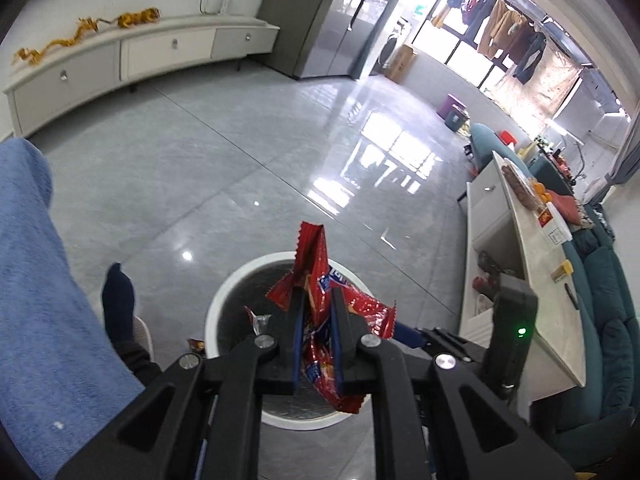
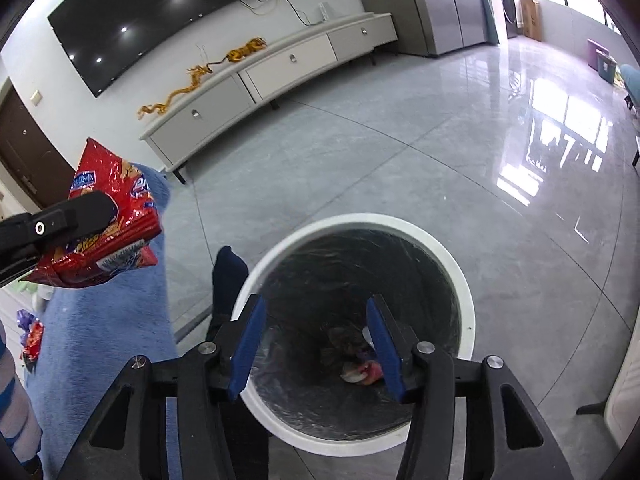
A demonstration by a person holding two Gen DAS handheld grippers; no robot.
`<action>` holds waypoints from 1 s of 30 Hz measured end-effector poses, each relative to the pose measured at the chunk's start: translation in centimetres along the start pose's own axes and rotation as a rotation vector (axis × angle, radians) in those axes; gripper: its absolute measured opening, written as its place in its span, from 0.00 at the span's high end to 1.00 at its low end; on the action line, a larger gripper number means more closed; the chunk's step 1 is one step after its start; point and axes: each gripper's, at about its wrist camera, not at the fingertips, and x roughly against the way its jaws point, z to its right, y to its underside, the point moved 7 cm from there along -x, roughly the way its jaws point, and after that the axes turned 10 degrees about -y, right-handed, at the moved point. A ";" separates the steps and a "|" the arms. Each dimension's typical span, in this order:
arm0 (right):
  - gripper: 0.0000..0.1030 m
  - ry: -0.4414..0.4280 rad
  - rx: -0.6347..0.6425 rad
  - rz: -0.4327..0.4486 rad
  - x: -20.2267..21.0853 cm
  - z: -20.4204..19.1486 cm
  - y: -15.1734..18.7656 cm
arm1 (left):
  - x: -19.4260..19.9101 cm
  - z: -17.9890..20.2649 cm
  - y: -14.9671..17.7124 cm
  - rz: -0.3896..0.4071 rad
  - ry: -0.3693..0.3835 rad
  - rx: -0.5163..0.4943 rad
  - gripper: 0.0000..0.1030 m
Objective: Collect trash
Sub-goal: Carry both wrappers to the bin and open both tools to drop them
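A red snack wrapper (image 1: pixel 316 280) is pinched between the blue pads of my left gripper (image 1: pixel 316 312), which is shut on it above the white round bin (image 1: pixel 218 300). From the right wrist view the same wrapper (image 2: pixel 116 200) hangs at the left in the left gripper (image 2: pixel 76 216). My right gripper (image 2: pixel 316 344) stands open right over the bin (image 2: pixel 464 280), with nothing between its fingers. Down inside the bin's dark liner lies pink and white trash (image 2: pixel 360 372).
A person's blue-clad leg (image 1: pixel 36 280) and dark sock (image 1: pixel 118 300) stand left of the bin. A small wrapper scrap (image 1: pixel 197 345) lies on the floor by the bin. A low white table (image 1: pixel 532 272) and teal sofa (image 1: pixel 608 320) are on the right; a TV cabinet (image 2: pixel 280 68) lines the far wall.
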 end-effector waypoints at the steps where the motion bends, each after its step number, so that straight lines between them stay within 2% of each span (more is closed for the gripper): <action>1: 0.51 0.000 -0.003 -0.002 -0.1 0.1 0.0 | -0.1 -0.1 0.0 -0.002 0.003 0.000 0.89; 10: 0.51 -0.004 -0.011 -0.015 -0.6 0.2 0.3 | -1.7 -0.3 0.6 -0.037 0.012 0.018 0.89; 20: 0.51 0.033 -0.025 0.004 0.9 0.8 0.7 | -3.4 0.1 0.9 -0.079 0.026 0.030 0.87; 21: 0.51 0.037 -0.027 0.007 1.1 0.9 0.7 | -3.5 0.2 1.0 -0.083 0.028 0.031 0.85; 22: 0.51 0.042 -0.027 0.009 1.4 1.0 0.8 | -3.7 0.3 1.2 -0.088 0.030 0.032 0.79; 23: 0.51 0.046 -0.029 0.012 1.7 1.1 0.9 | -3.8 0.3 1.3 -0.091 0.029 0.035 0.67; 25: 0.51 0.055 -0.032 0.016 2.2 1.4 1.0 | -3.9 0.4 1.4 -0.082 0.025 0.042 0.52; 30: 0.51 0.080 -0.045 0.037 3.8 2.1 1.1 | -3.7 0.3 1.6 -0.069 0.013 0.050 0.52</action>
